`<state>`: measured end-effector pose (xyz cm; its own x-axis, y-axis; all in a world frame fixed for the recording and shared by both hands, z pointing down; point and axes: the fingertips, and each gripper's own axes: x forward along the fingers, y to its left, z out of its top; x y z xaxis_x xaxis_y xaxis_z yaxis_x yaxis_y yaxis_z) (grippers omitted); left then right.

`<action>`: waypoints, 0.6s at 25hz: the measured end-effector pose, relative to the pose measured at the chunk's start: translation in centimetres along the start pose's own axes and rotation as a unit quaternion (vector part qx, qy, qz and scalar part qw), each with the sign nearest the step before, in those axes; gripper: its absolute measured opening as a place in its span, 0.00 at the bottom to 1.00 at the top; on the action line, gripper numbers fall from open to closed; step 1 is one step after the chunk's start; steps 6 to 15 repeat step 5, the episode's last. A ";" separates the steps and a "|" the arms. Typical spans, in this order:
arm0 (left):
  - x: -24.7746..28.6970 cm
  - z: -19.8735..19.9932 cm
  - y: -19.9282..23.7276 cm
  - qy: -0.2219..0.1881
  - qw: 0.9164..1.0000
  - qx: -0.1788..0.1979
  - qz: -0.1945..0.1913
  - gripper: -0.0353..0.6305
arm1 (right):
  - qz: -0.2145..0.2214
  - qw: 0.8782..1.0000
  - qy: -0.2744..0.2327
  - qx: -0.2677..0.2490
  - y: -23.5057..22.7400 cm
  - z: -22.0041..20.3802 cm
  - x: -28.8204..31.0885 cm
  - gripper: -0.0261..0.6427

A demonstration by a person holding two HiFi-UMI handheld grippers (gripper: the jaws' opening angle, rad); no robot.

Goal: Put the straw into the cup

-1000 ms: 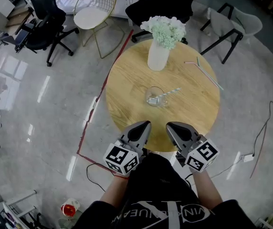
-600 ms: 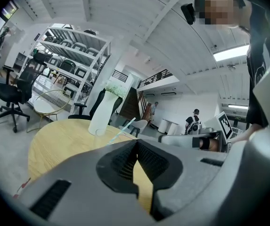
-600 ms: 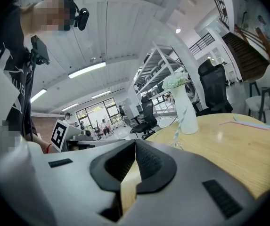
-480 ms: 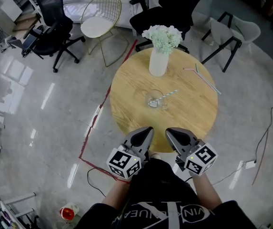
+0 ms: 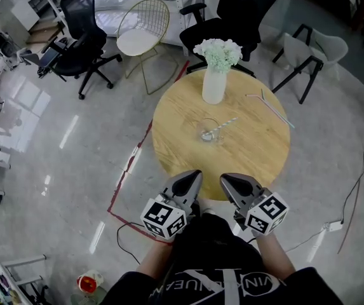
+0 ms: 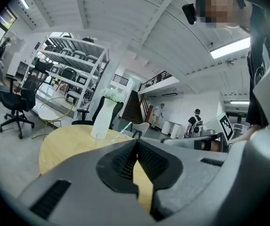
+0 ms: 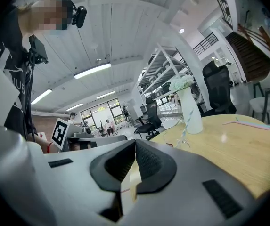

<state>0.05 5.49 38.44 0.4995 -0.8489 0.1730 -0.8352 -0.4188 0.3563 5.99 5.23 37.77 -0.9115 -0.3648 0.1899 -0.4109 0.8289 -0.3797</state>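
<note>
Jaws on both grippers are fully closed with nothing between them. On the left gripper (image 5: 194,173), its own view (image 6: 136,142) shows the ribbed pads meeting at the tips, with only a thin wedge of gap lower down where the wooden surface (image 5: 258,145) shows through. Same deal on the right gripper (image 5: 225,178). Its view (image 7: 135,142) has the tips pressed together and nothing pinched.

From the head view the two sit side by side, close but apart, at the near rim of the round surface. Both point out across it and neither touches anything on it.

The cup (image 5: 209,131) is a clear glass straight ahead of both sets of jaws, about mid-surface and well apart from the tips. A straw (image 5: 225,124) is already leaning in it, with its top end tipped away to the right. In the left gripper view that straw (image 6: 121,132) pokes up just above the closed tips. In the right gripper view it (image 7: 185,124) stands ahead and a bit right of them.

Past the cup there's a white vase (image 5: 214,86) with pale flowers (image 5: 218,53). A second straw (image 5: 274,107) lies flat on the surface far ahead and off to the right of the right jaws, nowhere near either gripper.
</note>
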 end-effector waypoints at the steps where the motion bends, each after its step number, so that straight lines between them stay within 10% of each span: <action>1: -0.3 0.1 0.0 -0.002 1.000 0.000 0.004 0.06 | 0.000 1.000 -0.001 0.001 0.2 -0.1 -0.2 0.05; 15: -1.8 0.1 -0.4 -0.005 1.000 -0.001 0.018 0.06 | 0.001 1.000 0.000 0.006 1.3 -0.5 -1.3 0.05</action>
